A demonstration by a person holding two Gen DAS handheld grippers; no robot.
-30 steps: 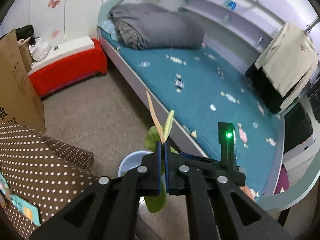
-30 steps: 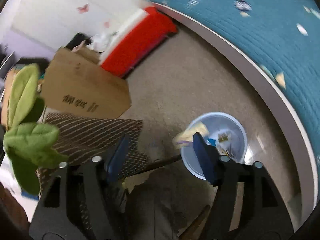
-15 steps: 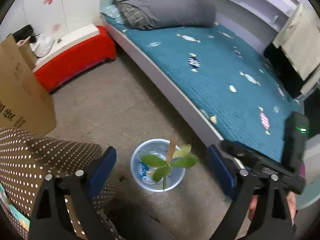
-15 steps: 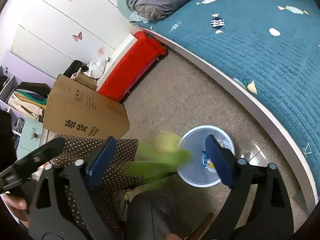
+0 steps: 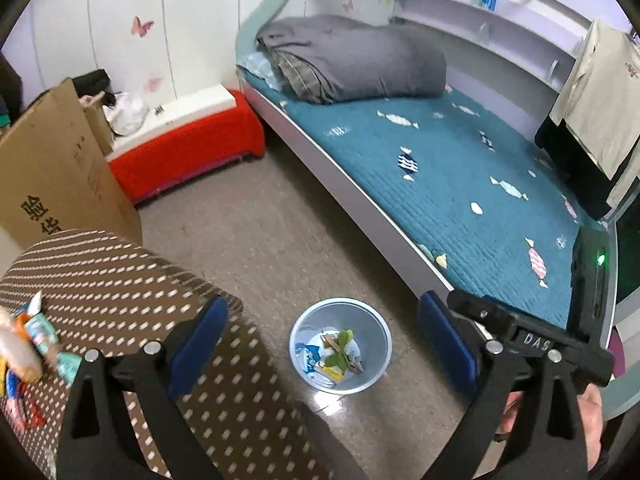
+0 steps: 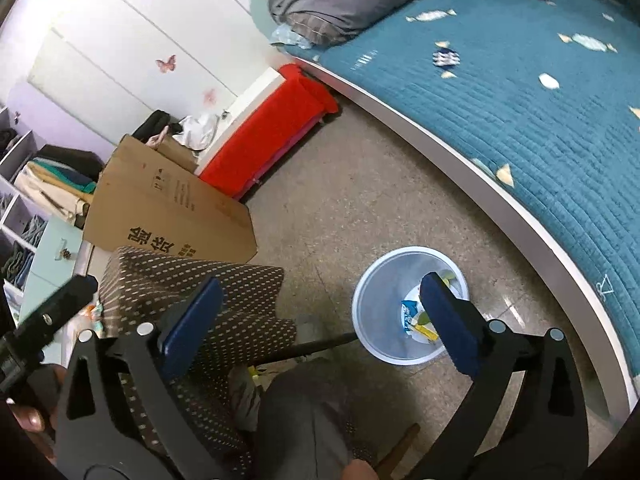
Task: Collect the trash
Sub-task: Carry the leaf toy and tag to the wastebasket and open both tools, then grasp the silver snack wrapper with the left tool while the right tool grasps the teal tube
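Green leafy sprig (image 5: 339,350) and several wrappers already lie in the pale-blue wastebasket (image 5: 378,322) on the floor, both the left gripper (image 5: 320,344) and right gripper (image 6: 316,314) gape wide and empty, their jaws having just been opening, while more snack wrappers (image 5: 30,336) wait on the polka-dot table (image 5: 120,272) at nine o'clock.

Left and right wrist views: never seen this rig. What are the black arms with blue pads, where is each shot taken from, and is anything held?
No robot here: a person carries a handheld two-finger gripper in each hand, each with a fisheye camera looking along its fingers. One picture looks past the left gripper, the other past the right gripper. The blue pads are the fingers; both pairs have just been opening and stand wide apart with nothing between them. Below on the floor sits a pale blue bin holding a green leafy sprig and wrappers. More wrappers lie on the dotted tablecloth. A bed runs alongside.
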